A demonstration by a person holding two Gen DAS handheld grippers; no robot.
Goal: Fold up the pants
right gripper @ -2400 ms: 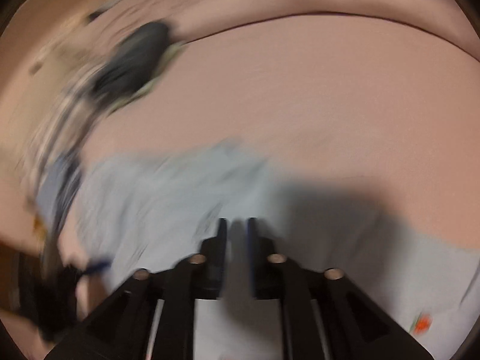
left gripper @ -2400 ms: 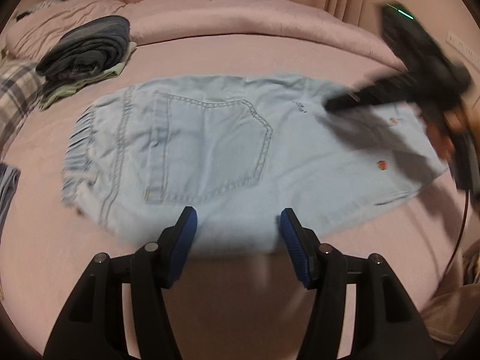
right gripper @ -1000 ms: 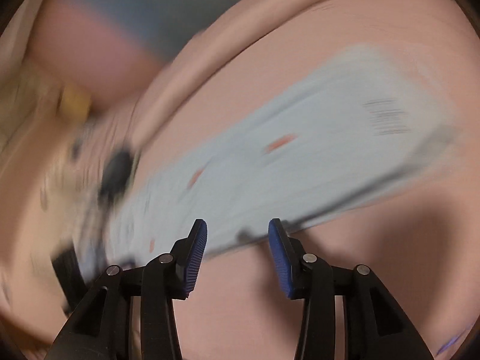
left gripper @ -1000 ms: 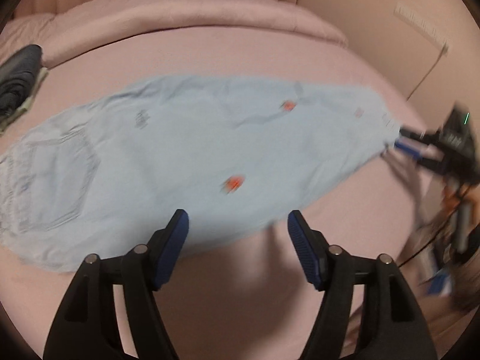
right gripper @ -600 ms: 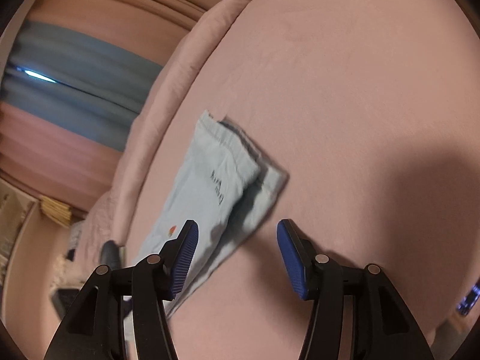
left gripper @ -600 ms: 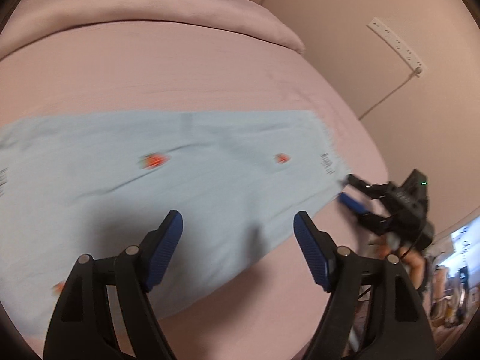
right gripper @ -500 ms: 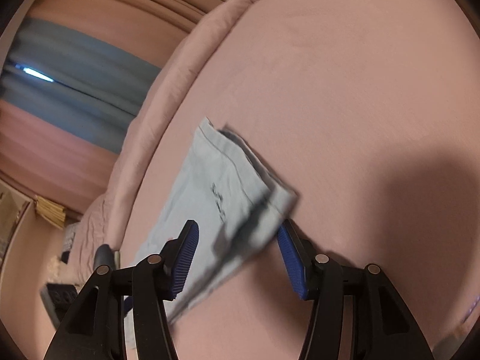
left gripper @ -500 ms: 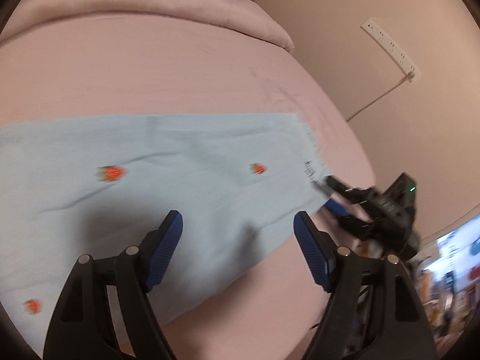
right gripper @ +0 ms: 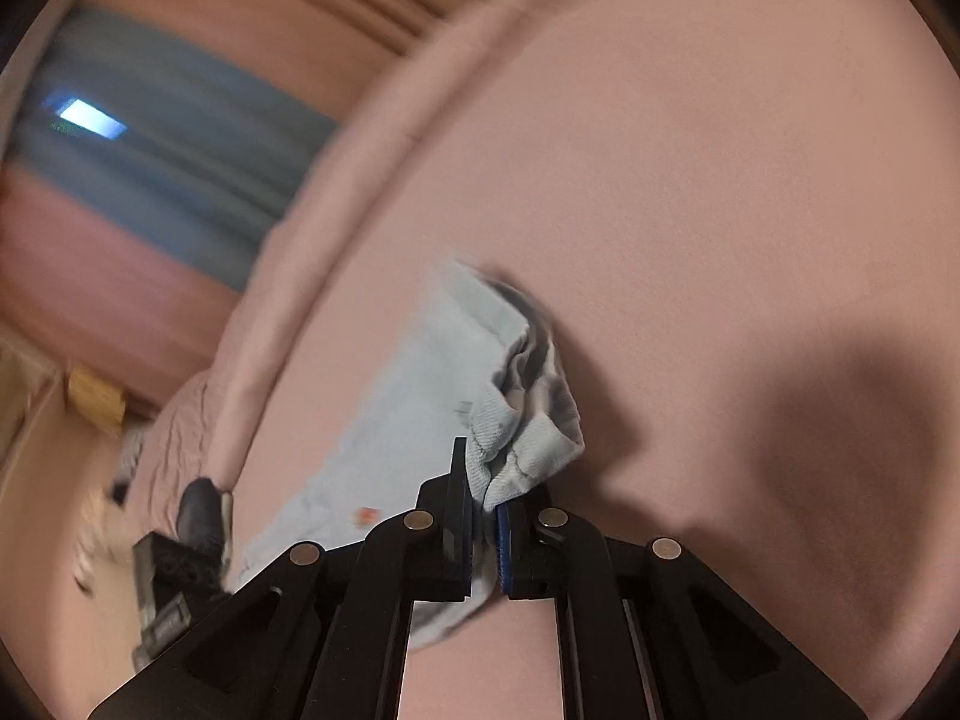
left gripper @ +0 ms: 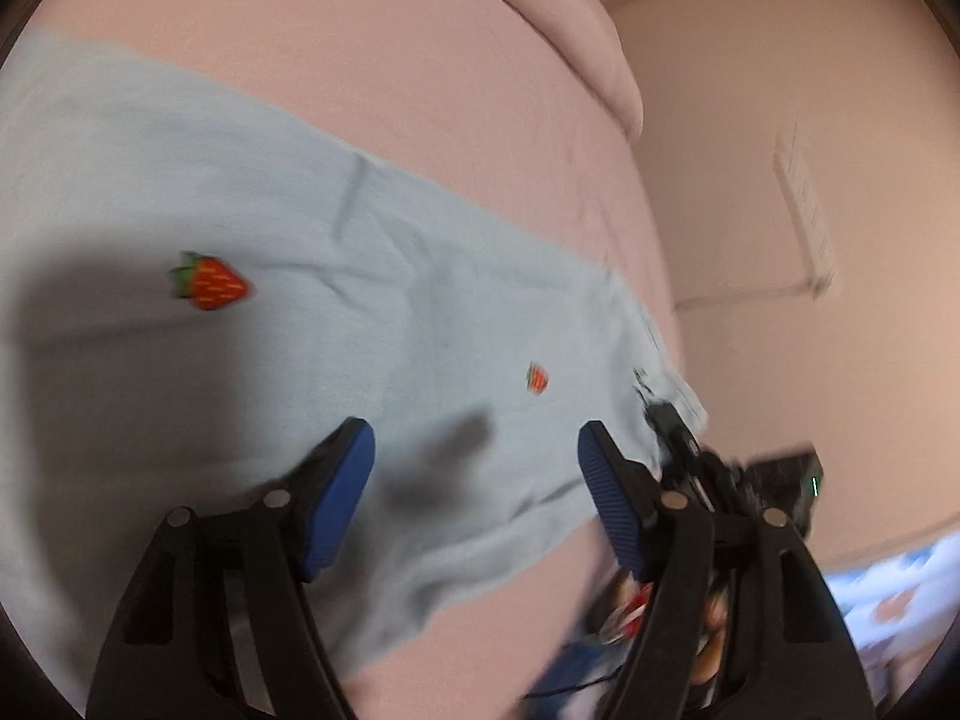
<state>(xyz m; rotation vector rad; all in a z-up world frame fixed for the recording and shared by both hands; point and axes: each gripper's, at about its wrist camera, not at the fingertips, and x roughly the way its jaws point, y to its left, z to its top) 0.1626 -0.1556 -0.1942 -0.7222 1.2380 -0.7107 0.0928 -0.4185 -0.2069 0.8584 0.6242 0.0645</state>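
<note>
The pale blue pants [left gripper: 312, 324] lie stretched across the pink bed [left gripper: 420, 90], running from the upper left of the left wrist view down toward the lower right, where the leg ends near the bed's edge. Two small strawberry patches sit on the cloth, a larger one [left gripper: 207, 283] at left of centre and a smaller one [left gripper: 537, 377] further right. A bit of dark printing shows near the hem, too blurred to read.

The left gripper [left gripper: 474, 492] hangs over the leg in the lower middle of that view, its blue pads standing wide apart with nothing pinched between them.

The right gripper [right gripper: 483, 531] is closing, and the bunched hem of the pants [right gripper: 516, 414] is caught between its pads at the lower centre of its own view. The same tool shows as a dark shape [left gripper: 690, 450] at the hem in the left view. A dark mark on the cloth by the hem cannot be made out as letters.

Blue curtains [right gripper: 168, 138] fill the upper left.
</note>
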